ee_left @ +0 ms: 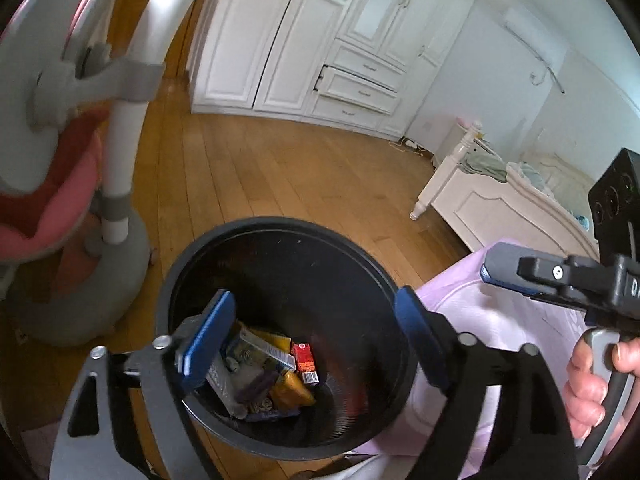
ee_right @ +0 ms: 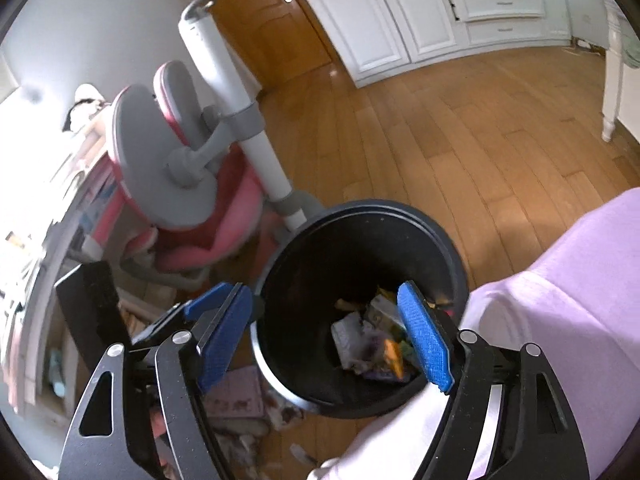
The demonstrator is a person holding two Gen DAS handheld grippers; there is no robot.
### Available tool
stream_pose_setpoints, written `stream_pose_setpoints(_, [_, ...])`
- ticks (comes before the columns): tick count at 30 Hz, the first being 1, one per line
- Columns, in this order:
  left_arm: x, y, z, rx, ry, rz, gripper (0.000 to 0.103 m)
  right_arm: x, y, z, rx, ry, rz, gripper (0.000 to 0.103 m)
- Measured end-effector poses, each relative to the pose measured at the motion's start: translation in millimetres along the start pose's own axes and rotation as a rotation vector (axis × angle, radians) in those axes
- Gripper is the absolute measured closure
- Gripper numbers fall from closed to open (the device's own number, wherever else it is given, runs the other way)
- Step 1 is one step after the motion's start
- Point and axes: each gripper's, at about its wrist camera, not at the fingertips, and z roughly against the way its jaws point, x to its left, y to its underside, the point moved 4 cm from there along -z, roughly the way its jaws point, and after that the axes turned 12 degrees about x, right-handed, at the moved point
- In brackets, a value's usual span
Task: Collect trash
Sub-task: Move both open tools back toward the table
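- A black trash bin point(ee_left: 286, 264) is seen from above in both views, standing on the wooden floor point(ee_left: 280, 176); it fills the lower middle of each picture.
- Trash point(ee_left: 272, 372) lies at the bottom of the bin: a yellow packet, a small red carton and pale wrappers are told apart in the left wrist view, while in the right wrist view the same heap point(ee_right: 372, 344) is blurred.
- Only in the left wrist view are a white bed point(ee_left: 492, 196) at 3 o'clock and a hand point(ee_left: 592, 384) at 4 o'clock seen, the hand being wrapped round the handle of the right gripper point(ee_left: 508, 268).
- Only in the right wrist view are a wooden door point(ee_right: 280, 24) at 12 o'clock and clutter on the floor at 7 o'clock shown.
- A pink and grey chair point(ee_right: 188, 184) stands just beside the bin, at 9 o'clock in the left wrist view and at 10 o'clock in the right wrist view.
- White cupboards point(ee_left: 304, 40) are seen at 12 o'clock in the left wrist view.
- The left gripper point(ee_left: 308, 344) is held over the bin mouth with its blue fingers point(ee_left: 208, 340) spread wide; nothing is held or touched by them.
- In its own view the right gripper's blue fingers point(ee_right: 424, 340) are likewise spread wide, with nothing between them.
- Lilac fabric point(ee_right: 560, 300) lies at 4 o'clock, touching the bin's side.
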Motion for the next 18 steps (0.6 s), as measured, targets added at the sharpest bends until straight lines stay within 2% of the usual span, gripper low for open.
stream_pose_setpoints(3, [-13, 0, 8, -0.018, -0.015, -0.011, 0.019, -1, 4, 23, -0.039, -0.029, -0.019, 0.028])
stream_pose_setpoints(5, [-24, 2, 15, -0.041, -0.017, -0.016, 0.011, -2, 8, 37, -0.059, -0.032, -0.024, 0.028])
stream_pose_setpoints(7, [-36, 3, 23, -0.069, -0.005, -0.027, 0.011, -5, 15, 52, -0.076, -0.040, -0.034, 0.027])
stream_pose_setpoints(12, [-73, 8, 42, -0.149, 0.098, -0.082, 0.011, -19, 33, 95, -0.132, -0.033, -0.054, 0.027])
stream_pose_setpoints(15, [-100, 12, 55, -0.199, 0.128, -0.115, 0.009, -31, 47, 123, -0.173, -0.016, -0.067, 0.028])
stream_pose_setpoints(18, [-126, 16, 57, -0.175, 0.169, -0.165, 0.006, -48, 63, 150, -0.205, 0.003, -0.081, 0.028])
